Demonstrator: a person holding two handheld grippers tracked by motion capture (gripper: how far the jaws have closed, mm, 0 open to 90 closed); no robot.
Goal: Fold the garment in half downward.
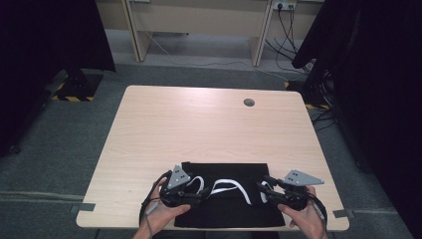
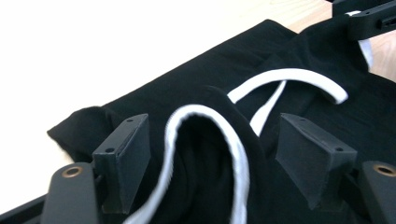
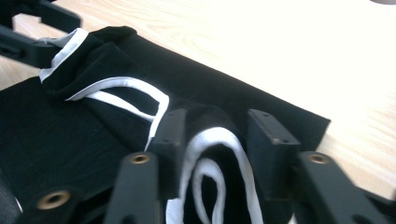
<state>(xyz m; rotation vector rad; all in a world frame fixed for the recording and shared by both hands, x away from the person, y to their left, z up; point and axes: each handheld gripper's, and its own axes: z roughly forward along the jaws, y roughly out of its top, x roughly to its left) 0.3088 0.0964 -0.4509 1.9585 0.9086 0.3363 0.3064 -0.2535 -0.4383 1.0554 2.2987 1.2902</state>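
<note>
two grippers sit at our near edge of the table [image 1: 209,124], over the black garment [image 1: 226,206] with white trim [image 2: 289,77]. our left gripper [image 2: 212,154] is spread, a trimmed fold loose between its pads. our right gripper [image 3: 217,149] stands parted around another fold, barely clear.

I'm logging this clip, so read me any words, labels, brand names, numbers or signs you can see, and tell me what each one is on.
None: no readable text anywhere.
Black garment with white trim: no print or label showing.
Table: bare wood, no markings.
Yellow-and-black hazard stripes on a stand base on the floor: a pattern, no words.
</note>
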